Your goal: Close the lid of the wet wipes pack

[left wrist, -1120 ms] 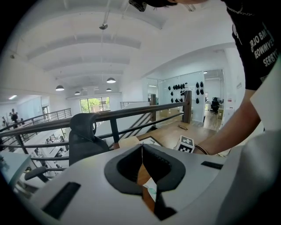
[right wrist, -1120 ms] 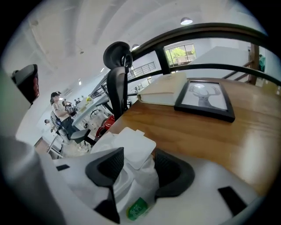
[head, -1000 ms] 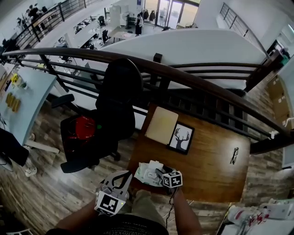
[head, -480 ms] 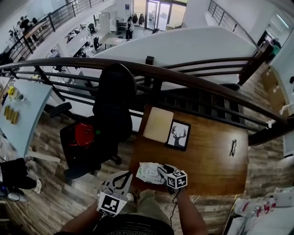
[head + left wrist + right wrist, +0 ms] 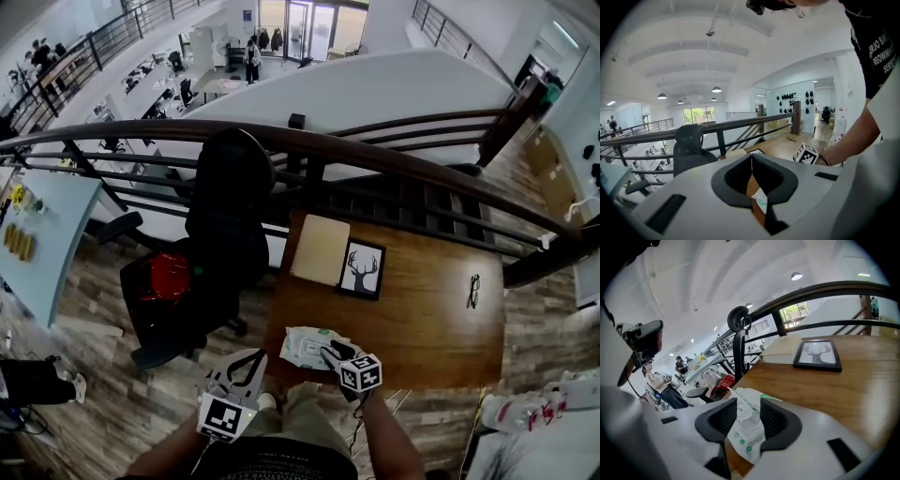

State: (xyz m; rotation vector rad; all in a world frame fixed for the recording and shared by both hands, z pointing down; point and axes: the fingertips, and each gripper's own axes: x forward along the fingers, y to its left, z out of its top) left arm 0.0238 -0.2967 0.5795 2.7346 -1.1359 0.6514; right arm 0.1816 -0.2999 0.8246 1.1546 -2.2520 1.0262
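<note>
Currently the wet wipes pack (image 5: 305, 345) lies at the near left edge of the wooden table (image 5: 427, 314), its white film crumpled, with green print on it. The right gripper (image 5: 749, 404) has just been closing, and its pads press on the pack's near end. A raised white flap stands between the jaws (whether that flap is the lid itself is not clear). Lid judged not yet shut.

The left gripper (image 5: 751, 157) hangs off the table's near edge, near the pack but apart from it, jaws together and holding nothing.

Recommended for this step: lay the flap down over the opening in line with the pack, without pulling — so light a pack is likely to slide or lift. The idle left gripper could pin the pack's body first. Then press flat along the flap.

Farther back, well apart from the pack, lie a framed deer picture (image 5: 363, 269) and a pale board (image 5: 321, 249) — neither is in the way.
</note>
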